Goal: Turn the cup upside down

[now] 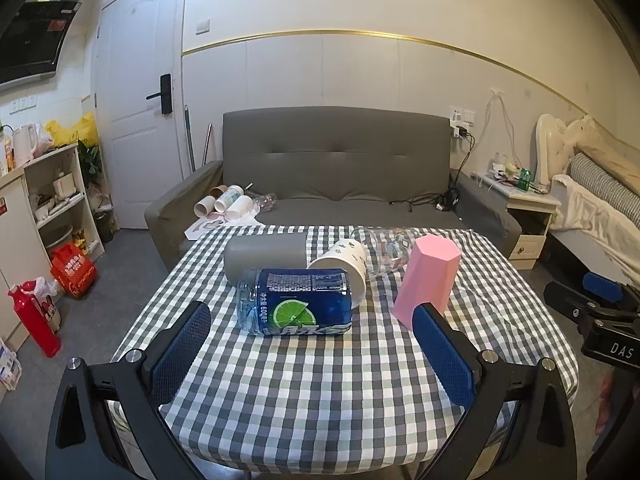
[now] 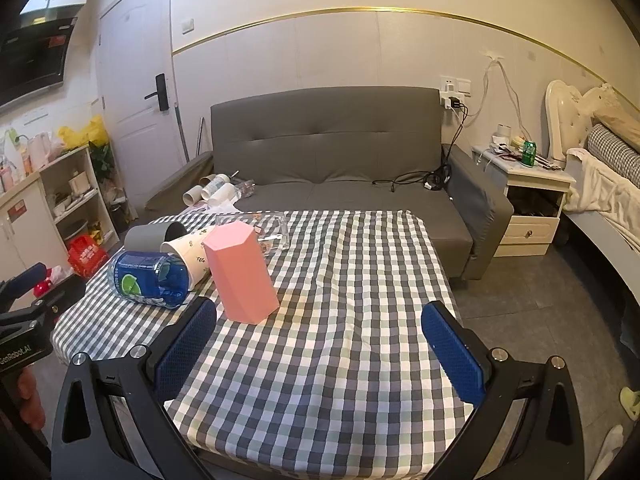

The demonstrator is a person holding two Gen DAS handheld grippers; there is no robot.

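A pink faceted cup (image 1: 426,278) (image 2: 241,274) stands mouth down on the checked tablecloth (image 1: 320,380) (image 2: 340,340). A blue cut-bottle cup with a lime label (image 1: 296,306) (image 2: 150,278), a white floral paper cup (image 1: 346,268) (image 2: 188,254), a grey cup (image 1: 264,256) (image 2: 154,237) and a clear glass (image 1: 386,250) (image 2: 264,230) lie on their sides. My left gripper (image 1: 312,348) is open and empty, just in front of the blue cup. My right gripper (image 2: 320,340) is open and empty, with its left finger close to the pink cup.
A grey sofa (image 1: 336,176) (image 2: 328,152) stands behind the table with several paper cups (image 1: 228,204) on its seat. A nightstand (image 2: 528,196) and a bed (image 2: 608,184) are at the right. Shelves (image 1: 60,200) and a red bottle (image 1: 34,318) are at the left.
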